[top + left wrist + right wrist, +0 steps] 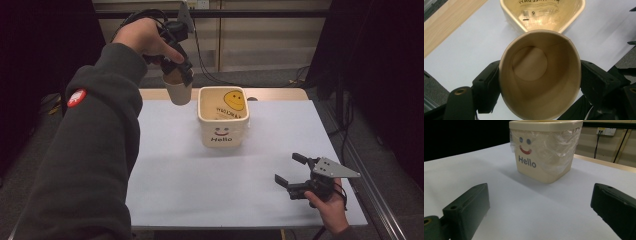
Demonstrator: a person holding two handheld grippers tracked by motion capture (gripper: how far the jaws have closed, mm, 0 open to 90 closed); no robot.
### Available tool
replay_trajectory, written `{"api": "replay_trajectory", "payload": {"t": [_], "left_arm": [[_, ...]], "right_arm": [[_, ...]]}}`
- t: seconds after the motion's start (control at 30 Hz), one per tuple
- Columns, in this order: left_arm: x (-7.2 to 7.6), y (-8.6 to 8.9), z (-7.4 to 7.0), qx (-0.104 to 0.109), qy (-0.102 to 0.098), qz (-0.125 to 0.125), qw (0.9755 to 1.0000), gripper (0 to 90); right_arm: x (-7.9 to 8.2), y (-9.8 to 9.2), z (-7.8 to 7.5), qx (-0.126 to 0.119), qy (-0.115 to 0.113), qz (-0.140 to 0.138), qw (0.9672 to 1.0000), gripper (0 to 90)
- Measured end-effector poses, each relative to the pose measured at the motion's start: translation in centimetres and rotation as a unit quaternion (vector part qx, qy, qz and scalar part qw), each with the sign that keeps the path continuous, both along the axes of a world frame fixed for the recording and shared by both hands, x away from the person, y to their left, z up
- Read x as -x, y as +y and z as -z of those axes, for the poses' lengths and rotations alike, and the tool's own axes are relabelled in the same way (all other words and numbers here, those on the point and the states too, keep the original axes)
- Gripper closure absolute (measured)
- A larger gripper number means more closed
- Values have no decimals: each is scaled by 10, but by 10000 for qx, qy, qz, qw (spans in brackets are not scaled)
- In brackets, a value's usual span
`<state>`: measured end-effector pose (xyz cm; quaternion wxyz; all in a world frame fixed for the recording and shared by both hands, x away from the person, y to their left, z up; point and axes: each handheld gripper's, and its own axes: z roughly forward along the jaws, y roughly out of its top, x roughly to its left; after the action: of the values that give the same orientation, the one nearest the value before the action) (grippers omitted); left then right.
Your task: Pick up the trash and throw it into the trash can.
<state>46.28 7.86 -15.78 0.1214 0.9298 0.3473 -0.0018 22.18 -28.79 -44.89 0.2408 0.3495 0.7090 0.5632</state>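
Cup: a paper cup [178, 90] is held in the air by the left gripper [181, 70], above the table's [200, 185] far left part, just left of the bin [223, 117].
Left grip: in the left gripper view the two black jaws press the cup's [539, 75] sides, and the rim is squeezed a little out of round; the cup looks empty, though the light is dim.
Right gripper: the right gripper [290, 172] rests low at the near right of the table, jaws wide apart and holding nothing; its own view looks across bare table at the bin [544, 152].
Bin: a cream square tub with a smiley and "Hello" on the front, lined with clear film, its mouth open upward; it stands near the middle of the table.
Likely step: dropping the cup into the bin.
How to do it well: carry the cup right until it hangs fully over the bin's mouth, lower it inside the rim, then part the jaws; keep the squeeze light so that the paper wall does not crumple or stick to a pad.
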Motion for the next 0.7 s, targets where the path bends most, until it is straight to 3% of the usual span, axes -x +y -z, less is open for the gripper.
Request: {"api": "replay_trajectory", "payload": {"t": [0.1,0.17,0.7], "left_arm": [[-2,-8,1,38,-9,19,10000,234],[-3,-13,1,52,-60,18,10000,234],[-13,-43,12,262,-266,129,9992,233]], "right_arm": [[0,-1,-1,45,57,-98,9999,15],[0,0,0,-14,-20,4,10000,15],[0,0,0,-37,0,-6,10000,15]]}}
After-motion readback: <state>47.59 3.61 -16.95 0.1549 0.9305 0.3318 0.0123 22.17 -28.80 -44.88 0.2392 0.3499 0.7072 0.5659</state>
